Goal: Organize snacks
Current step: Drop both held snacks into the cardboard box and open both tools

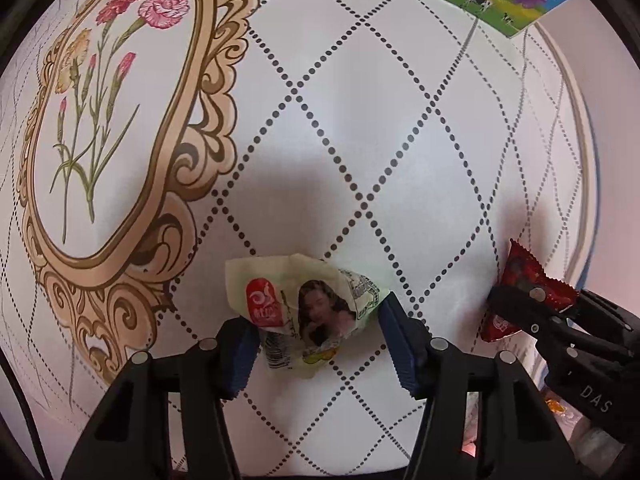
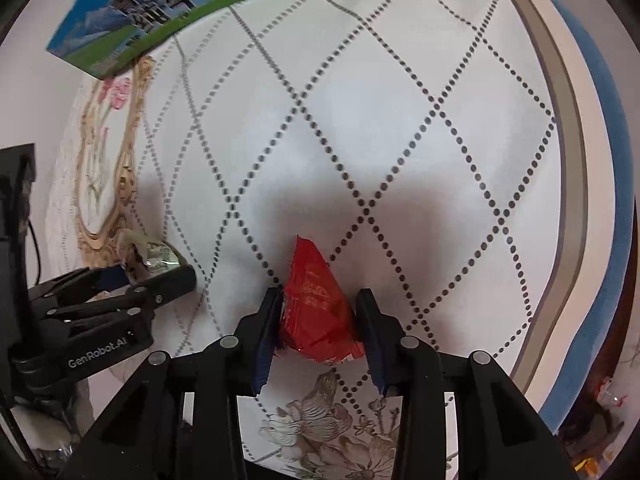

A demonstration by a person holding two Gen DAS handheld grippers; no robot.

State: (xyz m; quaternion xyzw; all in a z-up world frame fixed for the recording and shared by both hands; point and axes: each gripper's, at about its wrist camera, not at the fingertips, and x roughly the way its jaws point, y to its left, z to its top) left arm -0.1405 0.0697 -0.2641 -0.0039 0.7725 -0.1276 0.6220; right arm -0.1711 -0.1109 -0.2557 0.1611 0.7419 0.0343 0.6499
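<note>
1. Pinching the red snack packet (image 2: pixel 320 312), the right gripper (image 2: pixel 320 328) hangs above the patterned tablecloth (image 2: pixel 400 140).
2. The left gripper (image 1: pixel 320 336) seemingly clamps a pale snack packet (image 1: pixel 308 304).
3. Slick wrappers could slip before reaching the milk carton (image 2: pixel 180 12).

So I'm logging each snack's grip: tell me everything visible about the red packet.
The small red crinkled foil snack packet has a serrated sealed end and faint printed lettering. It is clamped between the blue-padded jaws of the right gripper, tapering to a point away from the camera, above the white dotted-diamond tablecloth. It looks creased, unopened.
</note>
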